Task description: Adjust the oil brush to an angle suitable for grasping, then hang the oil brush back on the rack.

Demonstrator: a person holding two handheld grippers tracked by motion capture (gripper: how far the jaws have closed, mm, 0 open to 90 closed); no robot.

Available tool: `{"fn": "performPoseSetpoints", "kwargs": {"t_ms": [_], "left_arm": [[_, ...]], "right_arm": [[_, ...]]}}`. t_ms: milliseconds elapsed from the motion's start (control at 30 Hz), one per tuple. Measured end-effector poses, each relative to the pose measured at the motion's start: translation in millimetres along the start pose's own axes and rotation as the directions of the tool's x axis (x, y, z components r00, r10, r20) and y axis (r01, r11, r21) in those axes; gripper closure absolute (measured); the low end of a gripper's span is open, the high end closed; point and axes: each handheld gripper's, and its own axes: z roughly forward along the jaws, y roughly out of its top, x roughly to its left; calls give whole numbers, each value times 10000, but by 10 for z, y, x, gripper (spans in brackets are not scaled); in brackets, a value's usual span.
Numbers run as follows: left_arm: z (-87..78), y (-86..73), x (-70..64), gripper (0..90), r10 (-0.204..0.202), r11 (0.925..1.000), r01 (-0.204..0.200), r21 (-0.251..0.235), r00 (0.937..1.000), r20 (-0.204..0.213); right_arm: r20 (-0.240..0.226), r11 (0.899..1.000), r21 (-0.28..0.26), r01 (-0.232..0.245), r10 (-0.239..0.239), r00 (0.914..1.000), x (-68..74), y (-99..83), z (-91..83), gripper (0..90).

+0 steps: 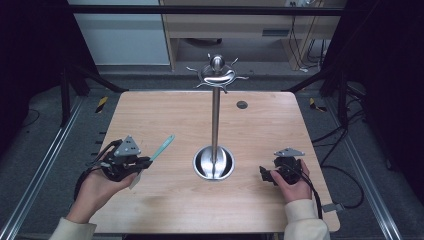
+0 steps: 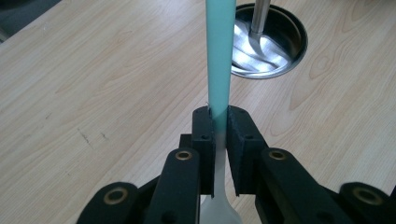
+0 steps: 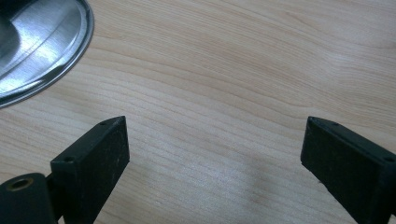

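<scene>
The teal-handled utensil sits clamped in my left gripper at the table's eight o'clock, handle aimed toward two o'clock at the hook stand, probably for hanging. My right gripper idles at four o'clock, jaws spread.

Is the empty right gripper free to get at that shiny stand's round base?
Probably yes. The right gripper is open and holds nothing, and bare table lies between it and the stand's base. The left gripper holds a teal utensil on the far side.
</scene>
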Motion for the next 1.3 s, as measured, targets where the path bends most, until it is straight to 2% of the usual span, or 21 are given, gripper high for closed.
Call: {"fn": "performPoseSetpoints", "kwargs": {"t_ms": [100,533,733,1000,1300], "left_arm": [[-40,20,-2,818,-106,9996,105,-258,9999,-20],[-186,111,-38,818,-73,9943,50,-1067,9997,-213],[-255,146,-45,818,-220,9884,174,-1510,9993,-292],[-338,213,-77,818,-99,9831,28,-1828,9992,-381],[-410,297,-121,818,-172,9697,56,-2442,9988,-455]], "right_arm": [[19,10000,-22,6,-6,10000,1,0,-5,85],[14,10000,-72,14,-13,10000,-7,2,-11,85],[22,10000,-41,-37,37,10000,-15,-3,-15,85],[33,10000,-46,-36,36,10000,-15,0,-22,85],[28,9999,-77,-75,75,10000,-16,1,-28,85]]}}
